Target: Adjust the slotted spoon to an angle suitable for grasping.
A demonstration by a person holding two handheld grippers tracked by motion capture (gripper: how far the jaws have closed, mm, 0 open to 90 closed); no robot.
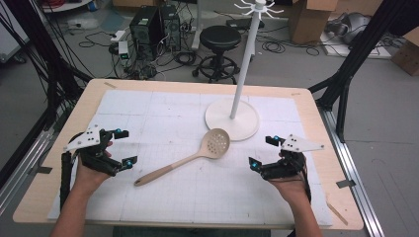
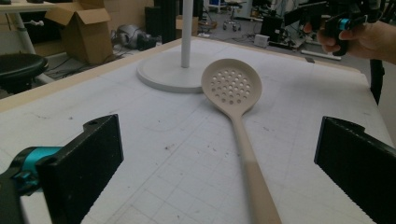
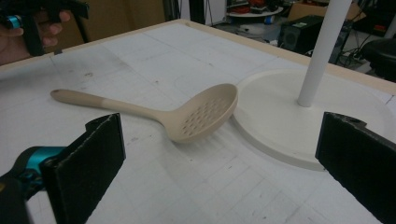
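Left gripper (image 1: 122,147): held in the person's left hand (image 1: 91,170) at the left side of the table; its two black jaws stand wide apart with nothing between them. It also shows small at the top left of the right gripper view (image 3: 28,23).

Right gripper (image 1: 264,152): held in the person's right hand (image 1: 291,180) at the right side of the table; its jaws are also spread wide and empty. It appears at the top right of the left gripper view (image 2: 343,25).

Slotted spoon (image 1: 190,159): a beige spoon with a round perforated bowl, lying flat on the mat between the two grippers and touching neither. Its handle end points toward the left gripper; its bowl lies nearer the right gripper's side and farther from the person. In the left gripper view the spoon (image 2: 238,116) runs straight ahead between the jaws, handle nearest, bowl beyond. In the right gripper view the spoon (image 3: 187,116) lies ahead and crosswise, bowl toward the middle.

White stand (image 1: 232,118): a round flat base with a tall upright pole, just beyond the spoon's bowl; the bowl's edge lies close to or against the base rim.

Table (image 1: 89,96): pale wood, covered by a white gridded mat (image 1: 148,106).

Beyond the table: a black stool (image 1: 220,39), computer towers and loose cables on the floor.
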